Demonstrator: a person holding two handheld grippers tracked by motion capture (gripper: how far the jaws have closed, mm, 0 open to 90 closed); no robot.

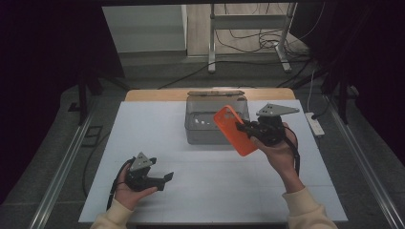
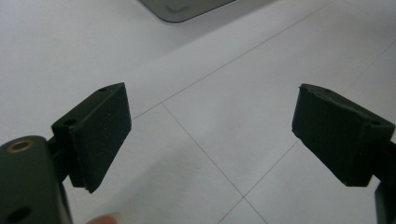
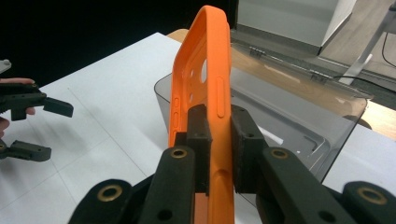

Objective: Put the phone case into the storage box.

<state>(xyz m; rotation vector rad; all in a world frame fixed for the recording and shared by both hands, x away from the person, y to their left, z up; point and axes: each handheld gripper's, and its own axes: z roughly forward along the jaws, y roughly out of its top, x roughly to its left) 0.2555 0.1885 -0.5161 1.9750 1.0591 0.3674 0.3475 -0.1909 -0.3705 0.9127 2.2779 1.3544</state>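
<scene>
Your right gripper [image 3: 219, 135] pinches the orange phone case [image 1: 235, 130] by one side edge, held up in front of the clear box [image 1: 200, 131], right of centre. It's light, floppy, probably rubbery; grip the rim. Left gripper [image 1: 160, 180] open, empty, near left.

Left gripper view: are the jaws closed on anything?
No, the left gripper has its jaws wide apart with only bare white table between them.
</scene>
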